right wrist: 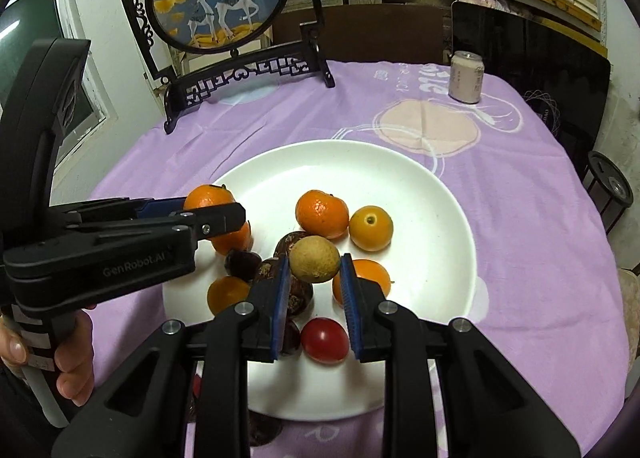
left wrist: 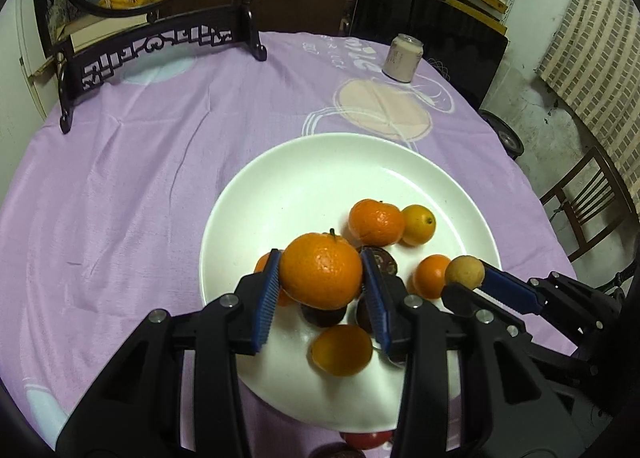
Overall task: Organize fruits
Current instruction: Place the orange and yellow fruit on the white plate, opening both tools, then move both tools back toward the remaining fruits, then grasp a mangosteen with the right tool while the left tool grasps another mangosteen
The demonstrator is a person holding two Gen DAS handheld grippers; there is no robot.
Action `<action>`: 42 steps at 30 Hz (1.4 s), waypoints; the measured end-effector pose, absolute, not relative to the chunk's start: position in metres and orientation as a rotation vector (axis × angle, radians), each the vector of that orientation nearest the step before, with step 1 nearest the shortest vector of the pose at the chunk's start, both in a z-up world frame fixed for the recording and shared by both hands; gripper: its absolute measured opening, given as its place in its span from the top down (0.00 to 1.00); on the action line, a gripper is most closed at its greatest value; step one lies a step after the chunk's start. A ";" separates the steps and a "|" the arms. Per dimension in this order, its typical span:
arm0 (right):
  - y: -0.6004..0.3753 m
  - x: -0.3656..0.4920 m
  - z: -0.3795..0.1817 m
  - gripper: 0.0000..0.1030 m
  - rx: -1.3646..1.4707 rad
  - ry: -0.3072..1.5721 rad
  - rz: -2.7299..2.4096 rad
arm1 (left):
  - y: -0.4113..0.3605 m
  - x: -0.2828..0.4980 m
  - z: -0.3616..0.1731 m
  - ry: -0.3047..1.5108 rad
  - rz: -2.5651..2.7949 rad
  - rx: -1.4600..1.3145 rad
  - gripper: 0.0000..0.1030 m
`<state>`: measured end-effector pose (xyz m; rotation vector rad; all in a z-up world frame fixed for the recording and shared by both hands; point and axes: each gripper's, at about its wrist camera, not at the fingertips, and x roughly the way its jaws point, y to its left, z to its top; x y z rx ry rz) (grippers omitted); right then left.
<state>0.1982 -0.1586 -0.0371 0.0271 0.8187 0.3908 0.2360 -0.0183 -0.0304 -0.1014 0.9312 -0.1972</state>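
A: Purple cloth on counter (left wrist: 120,178), white plate (left wrist: 300,162) center frame. Left gripper (left wrist: 320,282)?
B: Fingers clamp big tangerine (left wrist: 320,270), over the plate. Soft; grip its middle.
A: Right gripper (right wrist: 314,270)?
B: Pinching small tan fruit (right wrist: 315,258), center frame; light, thin-shelled.

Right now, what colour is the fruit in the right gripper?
Tan-brown, dull skin: the small round fruit, clearest in the right wrist view.

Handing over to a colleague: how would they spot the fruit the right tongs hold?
Find the white plate on the purple cloth. Above its near side, the right tongs pinch a small round fruit. It alone is dull tan-brown; its neighbours are orange, dark or red.
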 end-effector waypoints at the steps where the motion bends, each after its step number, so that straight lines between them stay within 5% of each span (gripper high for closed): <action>1: -0.158 0.200 -0.039 0.75 0.027 0.823 0.391 | -0.018 0.237 -0.031 0.931 -0.195 -0.103 0.61; 4: -0.157 0.204 -0.041 0.75 0.027 0.832 0.380 | -0.016 0.241 -0.031 0.915 -0.183 -0.104 0.59; 7: -0.165 0.206 -0.037 0.46 0.055 0.814 0.332 | -0.011 0.234 -0.022 0.880 -0.172 -0.118 0.45; 15: -0.181 0.161 -0.013 0.42 0.039 0.757 0.299 | 0.009 0.167 0.008 0.788 -0.196 -0.125 0.39; 22: -0.181 0.102 -0.028 0.42 0.046 0.815 0.341 | 0.034 0.094 -0.017 0.813 -0.200 -0.146 0.38; 27: -0.173 0.084 -0.031 0.42 0.019 0.831 0.343 | 0.041 0.077 -0.033 0.850 -0.196 -0.159 0.38; 31: -0.162 0.074 -0.038 0.34 -0.010 0.856 0.354 | 0.042 0.067 -0.039 0.853 -0.192 -0.161 0.22; 42: -0.129 0.095 -0.089 0.30 -0.091 0.950 0.370 | 0.038 0.049 -0.048 0.874 -0.214 -0.115 0.22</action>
